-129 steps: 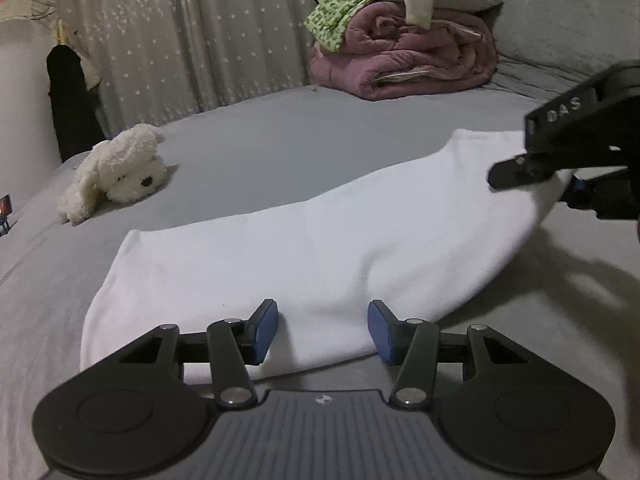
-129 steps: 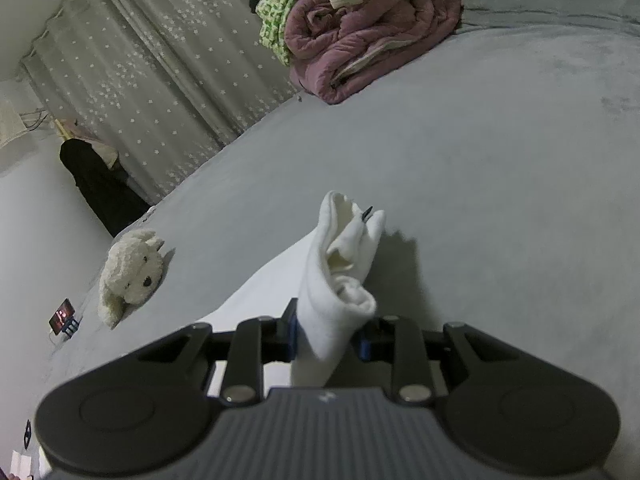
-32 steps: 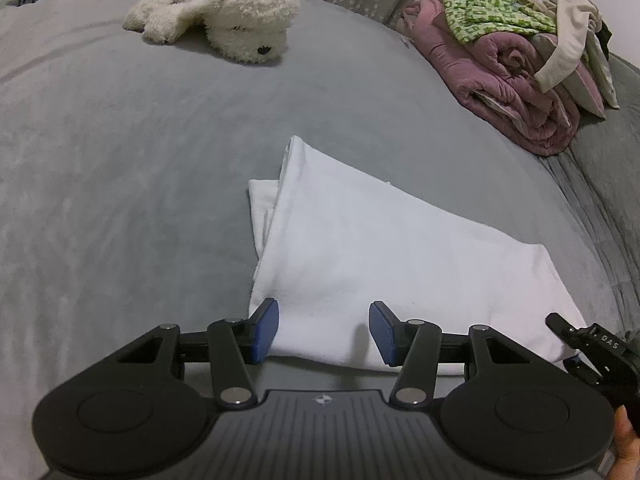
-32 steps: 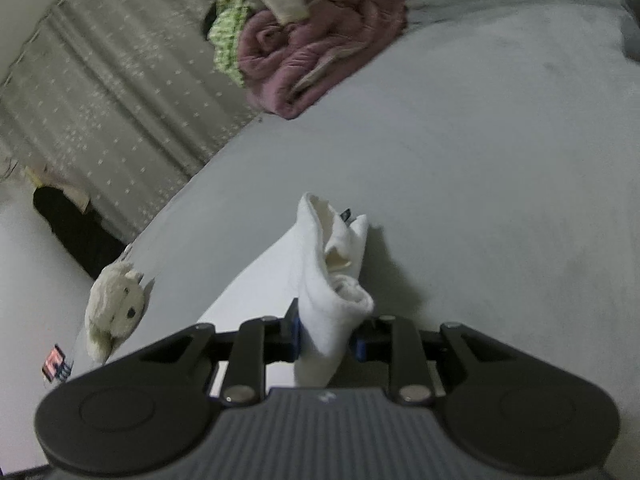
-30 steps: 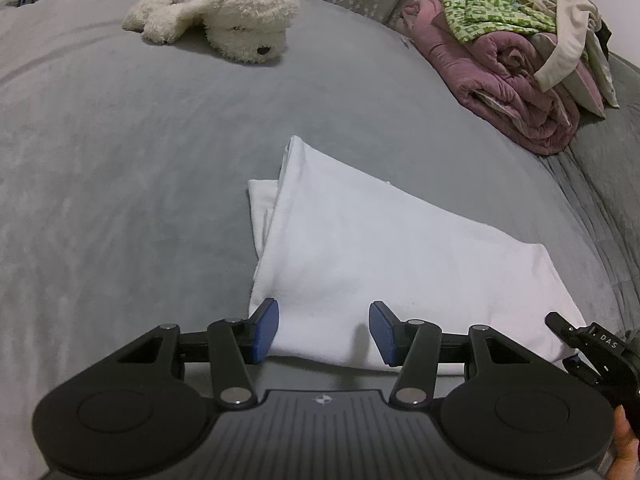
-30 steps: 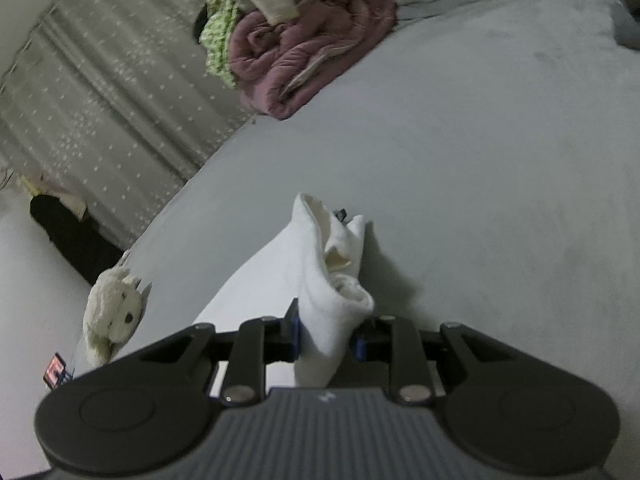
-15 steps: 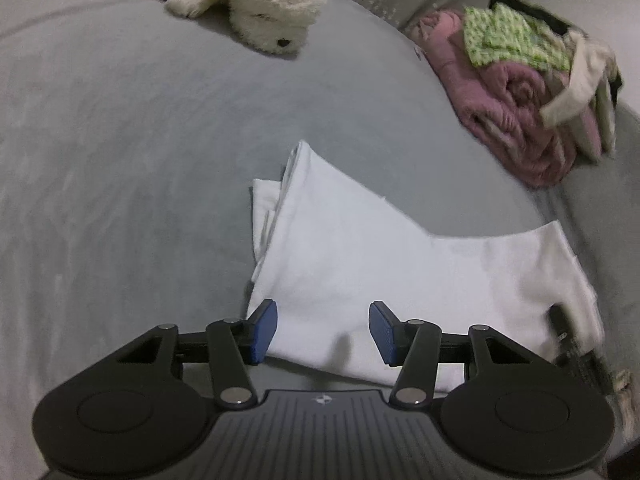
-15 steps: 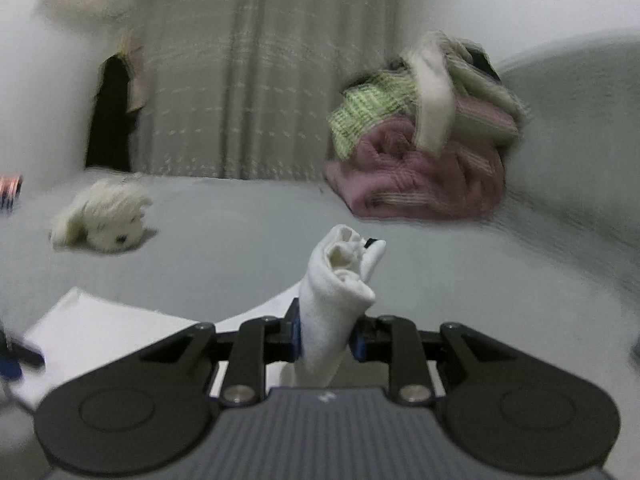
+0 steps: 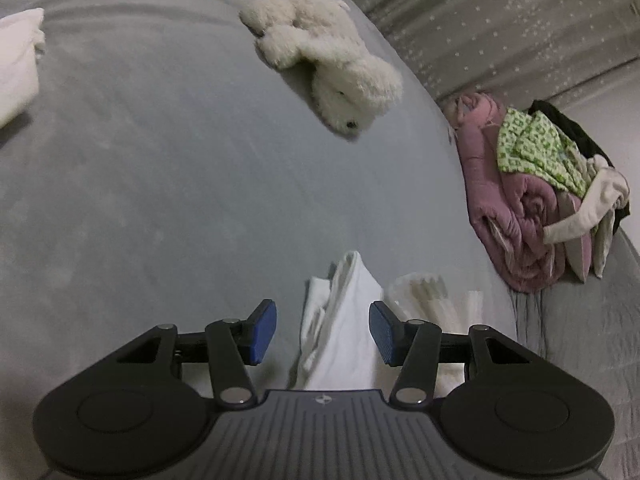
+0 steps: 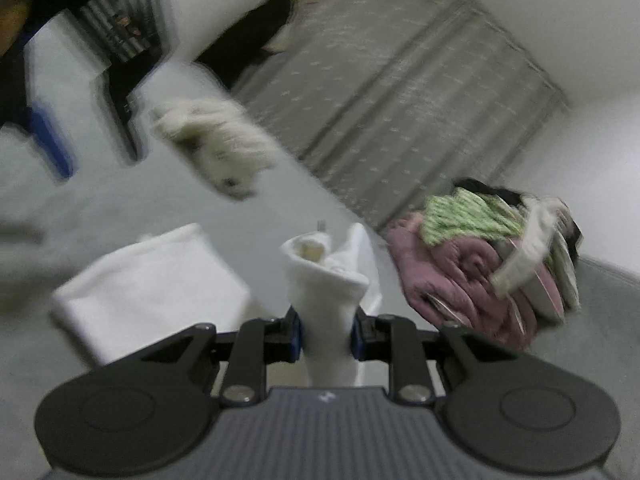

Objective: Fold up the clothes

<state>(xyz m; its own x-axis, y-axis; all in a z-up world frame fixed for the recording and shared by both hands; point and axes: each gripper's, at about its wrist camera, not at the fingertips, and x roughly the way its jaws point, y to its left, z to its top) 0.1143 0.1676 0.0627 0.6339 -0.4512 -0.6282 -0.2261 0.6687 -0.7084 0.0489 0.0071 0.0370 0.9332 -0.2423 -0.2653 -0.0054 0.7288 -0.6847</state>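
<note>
White garment (image 10: 152, 284): plain white cloth, partly folded, lying on the grey bed (image 9: 160, 168); one bunched end is lifted off the bed and stands up as a thick, creased roll with an open, hollow top, while the flat part lies beside it with a soft rounded fold edge.
Garment from the left wrist view (image 9: 340, 320): a narrow folded ridge with layered edges showing, lying on the bed and running up between the two blue pads without touching either.
Right hand-held gripper (image 10: 326, 332): clamped on the raised roll of the white garment, blue pads pressed into the cloth from both sides.
Left hand-held gripper (image 9: 322, 334): jaws apart, gripping nothing, poised over the near end of the garment.
White plush dog (image 9: 332, 64): lying on its side farther up the bed, well apart from the garment.
Pink quilt bundle (image 9: 516, 216): rolled at the bed's edge, with a green-and-white patterned cloth (image 9: 532, 144) and other clothes piled on top.
Curtain (image 9: 500, 20): grey, speckled, behind the bed.
Right wrist view: blurred.
</note>
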